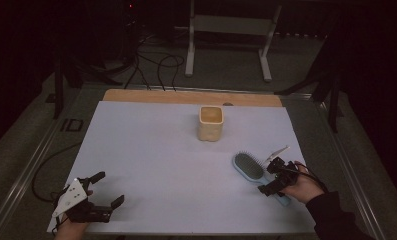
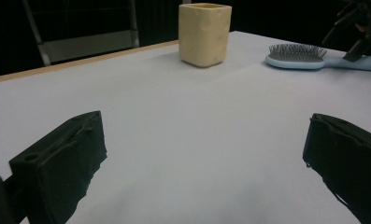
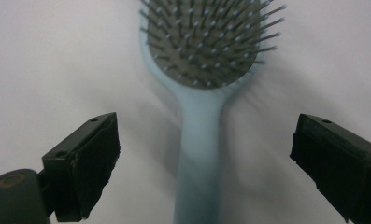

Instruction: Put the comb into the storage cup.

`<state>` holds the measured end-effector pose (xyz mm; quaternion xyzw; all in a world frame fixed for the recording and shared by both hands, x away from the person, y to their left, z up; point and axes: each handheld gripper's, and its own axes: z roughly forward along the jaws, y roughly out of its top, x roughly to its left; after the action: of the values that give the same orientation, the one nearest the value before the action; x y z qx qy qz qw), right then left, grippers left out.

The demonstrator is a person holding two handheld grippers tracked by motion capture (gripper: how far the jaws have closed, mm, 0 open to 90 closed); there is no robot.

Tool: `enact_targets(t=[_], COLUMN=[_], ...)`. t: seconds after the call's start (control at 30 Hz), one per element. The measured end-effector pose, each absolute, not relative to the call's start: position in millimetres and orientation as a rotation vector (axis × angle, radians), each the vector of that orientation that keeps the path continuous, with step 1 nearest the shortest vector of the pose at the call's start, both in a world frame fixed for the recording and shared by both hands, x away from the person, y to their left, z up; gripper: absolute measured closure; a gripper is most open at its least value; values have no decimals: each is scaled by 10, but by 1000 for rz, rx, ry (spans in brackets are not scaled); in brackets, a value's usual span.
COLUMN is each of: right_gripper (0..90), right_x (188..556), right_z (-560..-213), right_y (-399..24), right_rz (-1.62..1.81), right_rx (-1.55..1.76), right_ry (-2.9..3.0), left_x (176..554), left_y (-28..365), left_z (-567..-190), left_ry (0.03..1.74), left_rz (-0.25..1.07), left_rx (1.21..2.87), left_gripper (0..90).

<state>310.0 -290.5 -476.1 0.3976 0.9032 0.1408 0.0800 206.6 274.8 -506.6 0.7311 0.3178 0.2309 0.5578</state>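
Hairbrush [image 3: 199,135] position: flat on the bench [image 1: 161,150], bristles up, its light blue handle running up the middle between the two jaws of my right tongs [image 3: 204,163]. Those jaws stand wide on either side of the handle, with clear gaps; neither pad touches it. The brush head lies just ahead of the jaws. My left tongs [image 2: 204,163] are also wide, with nothing between them but bare bench. Well ahead of my left tongs stands a cream cup [image 2: 204,33], upright, with the hairbrush near its right.
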Motion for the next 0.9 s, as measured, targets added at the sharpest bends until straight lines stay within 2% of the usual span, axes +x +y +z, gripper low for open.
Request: enact_targets(t=[0.6,0.63,0.8,0.9], right_gripper=[104,134,147,197], right_x=[3173,3177,3169,3158], right_z=[-4816,-4816,-4824,-4835], right_y=[-2799,-2779,-2724,-2686], right_rz=[384,371,286,223], right_rx=[1191,1187,1141,1117], right_ry=[2772,2777,2824,2809], left_x=[2065,2064,2065,2065], left_y=[2750,2749,2752,2751], left_z=[-5063,-5063,-5062,-5062], left_ry=[749,749,749,748], left_rz=[543,542,543,542], left_rx=[1725,1723,1725,1724], left_gripper=[0,0,0,0])
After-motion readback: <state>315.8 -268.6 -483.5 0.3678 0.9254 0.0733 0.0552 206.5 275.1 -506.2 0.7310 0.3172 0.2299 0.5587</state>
